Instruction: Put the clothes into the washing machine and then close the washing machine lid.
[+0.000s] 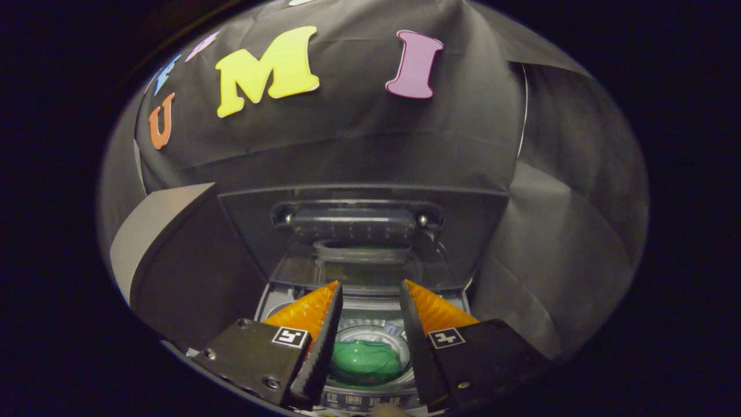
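Hovering above the open washing machine, the gripper holds its two fingers apart at a moderate width with nothing between them. Through the gap, at the lower centre of the frame, the round drum mouth is visible, and a green garment lies bunched at its bottom, below and just beyond the fingertips. The garment is a crumpled mass with no clear long axis; its broad face turns upward toward the camera. The lid stands raised behind the drum, in the middle of the frame, leaning back toward the dark cloth wall; its long axis runs left to right, and its inner face with a clear window turns forward. A control strip runs along the near edge of the machine at the bottom of the frame. Judged from this layout, the clothes are already loaded, and the empty, parted fingers sit in front of the lid because closing it is the remaining step.
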Action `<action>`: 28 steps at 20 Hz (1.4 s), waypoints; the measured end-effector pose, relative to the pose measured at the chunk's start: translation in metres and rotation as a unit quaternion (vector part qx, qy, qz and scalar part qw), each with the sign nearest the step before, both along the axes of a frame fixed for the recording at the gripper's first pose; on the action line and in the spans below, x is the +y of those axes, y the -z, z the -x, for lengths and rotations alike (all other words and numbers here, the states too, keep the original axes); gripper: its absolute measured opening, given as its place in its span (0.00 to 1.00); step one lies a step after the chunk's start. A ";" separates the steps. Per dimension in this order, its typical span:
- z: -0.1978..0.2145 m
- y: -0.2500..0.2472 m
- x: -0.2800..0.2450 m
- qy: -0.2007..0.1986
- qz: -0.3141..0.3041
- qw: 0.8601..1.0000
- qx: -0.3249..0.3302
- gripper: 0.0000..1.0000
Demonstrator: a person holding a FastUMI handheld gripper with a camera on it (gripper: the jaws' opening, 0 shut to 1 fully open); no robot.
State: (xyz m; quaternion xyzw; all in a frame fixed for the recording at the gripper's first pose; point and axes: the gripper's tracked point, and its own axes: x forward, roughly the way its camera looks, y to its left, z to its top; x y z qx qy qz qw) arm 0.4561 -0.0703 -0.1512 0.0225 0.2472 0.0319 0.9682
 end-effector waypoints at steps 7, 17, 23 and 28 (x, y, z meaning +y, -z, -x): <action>-0.034 -0.060 0.004 0.006 -0.007 0.998 -0.057 0.62; -0.104 -0.088 0.025 0.008 -0.016 0.997 -0.078 0.62; -0.133 -0.067 0.036 0.009 -0.015 0.998 -0.060 0.62; -0.141 -0.058 0.030 0.018 -0.012 0.997 -0.078 0.63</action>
